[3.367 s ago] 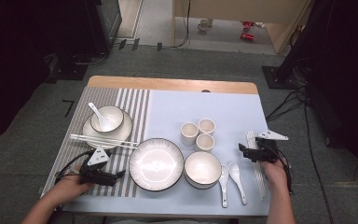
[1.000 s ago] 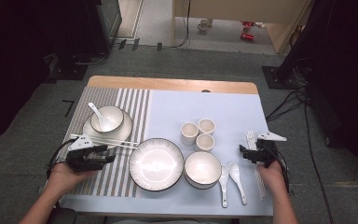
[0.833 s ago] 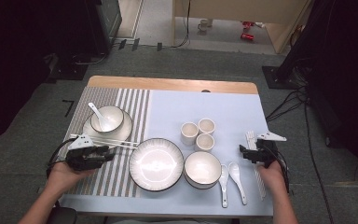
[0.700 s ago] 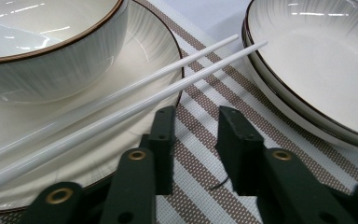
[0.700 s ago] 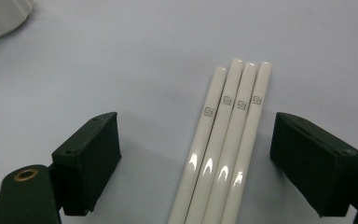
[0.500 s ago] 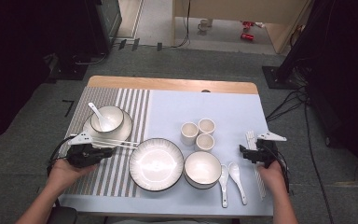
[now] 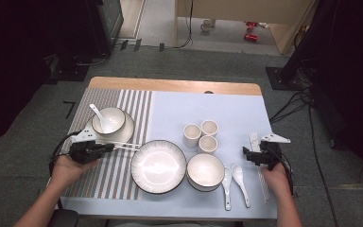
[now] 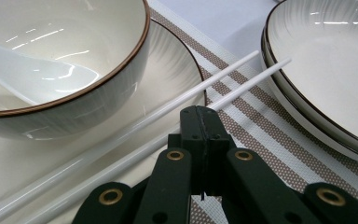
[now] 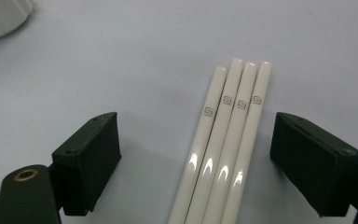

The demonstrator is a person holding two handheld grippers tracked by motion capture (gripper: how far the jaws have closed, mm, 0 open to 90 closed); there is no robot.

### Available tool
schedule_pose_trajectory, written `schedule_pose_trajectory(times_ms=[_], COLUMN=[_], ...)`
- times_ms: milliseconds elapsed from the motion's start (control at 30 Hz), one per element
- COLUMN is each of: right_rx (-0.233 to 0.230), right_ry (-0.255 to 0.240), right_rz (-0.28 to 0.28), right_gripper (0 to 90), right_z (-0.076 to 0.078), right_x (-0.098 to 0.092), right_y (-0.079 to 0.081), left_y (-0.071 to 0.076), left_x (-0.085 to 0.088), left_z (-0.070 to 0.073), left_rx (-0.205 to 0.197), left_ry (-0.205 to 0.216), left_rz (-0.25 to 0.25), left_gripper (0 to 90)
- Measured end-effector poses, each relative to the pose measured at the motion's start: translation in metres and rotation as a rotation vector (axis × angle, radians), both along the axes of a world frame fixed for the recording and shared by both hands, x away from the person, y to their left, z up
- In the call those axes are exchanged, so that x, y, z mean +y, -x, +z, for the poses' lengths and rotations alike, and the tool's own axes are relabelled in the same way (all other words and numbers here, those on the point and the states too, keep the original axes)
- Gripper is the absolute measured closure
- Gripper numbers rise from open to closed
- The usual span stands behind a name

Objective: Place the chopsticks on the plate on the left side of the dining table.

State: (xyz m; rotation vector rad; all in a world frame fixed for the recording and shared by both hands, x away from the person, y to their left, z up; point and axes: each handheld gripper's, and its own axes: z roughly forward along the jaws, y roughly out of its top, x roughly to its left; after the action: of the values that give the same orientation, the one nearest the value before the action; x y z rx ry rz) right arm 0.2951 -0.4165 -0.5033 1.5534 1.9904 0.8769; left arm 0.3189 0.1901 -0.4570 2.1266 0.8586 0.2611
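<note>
Four chopsticks (image 9: 226, 144) (touching), two spoons (image 7: 233, 180), three cups (image 7: 201, 135)

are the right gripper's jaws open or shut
Open: in the right gripper view the right gripper has its jaws wide apart, either side of four white chopsticks, touching none.

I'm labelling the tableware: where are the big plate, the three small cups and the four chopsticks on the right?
big plate (image 7: 158, 166), high view, centre.
three small cups (image 7: 208, 144), high view, nearest cup's rim.
four chopsticks (image 9: 228, 154), right gripper view, mid-shafts.
</note>
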Motion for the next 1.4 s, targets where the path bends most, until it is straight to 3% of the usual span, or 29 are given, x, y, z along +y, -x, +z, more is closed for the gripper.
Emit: schedule_pose_trajectory(times_ms=[433, 533, 700, 867, 1067, 1400], right_rx=[0.000, 0.000, 0.000, 0.000, 0.000, -0.001], right_ry=[0.000, 0.001, 0.000, 0.000, 0.001, 0.002], right_rz=[0.000, 0.000, 0.000, 0.000, 0.000, 0.000], right_gripper=[15.6, 15.5, 15.6, 15.6, 15.5, 15.6], right_z=[0.000, 0.000, 0.000, 0.000, 0.000, 0.000], right_x=[0.000, 0.000, 0.000, 0.000, 0.000, 0.000], right_y=[0.000, 0.000, 0.000, 0.000, 0.000, 0.000], left_y=[-0.008, -0.012, -0.012, -0.015, -0.017, -0.019], left_x=[-0.002, 0.000, -0.002, 0.001, -0.002, -0.002], left_z=[-0.003, -0.003, -0.004, -0.006, -0.008, -0.009], left_rx=[0.009, 0.014, 0.019, 0.025, 0.025, 0.029], left_ry=[-0.010, 0.014, 0.000, 0.011, -0.012, -0.005], left_rz=[0.005, 0.013, 0.008, 0.023, 0.017, 0.022], left_gripper=[90.0, 90.0, 90.0, 90.0, 90.0, 90.0])
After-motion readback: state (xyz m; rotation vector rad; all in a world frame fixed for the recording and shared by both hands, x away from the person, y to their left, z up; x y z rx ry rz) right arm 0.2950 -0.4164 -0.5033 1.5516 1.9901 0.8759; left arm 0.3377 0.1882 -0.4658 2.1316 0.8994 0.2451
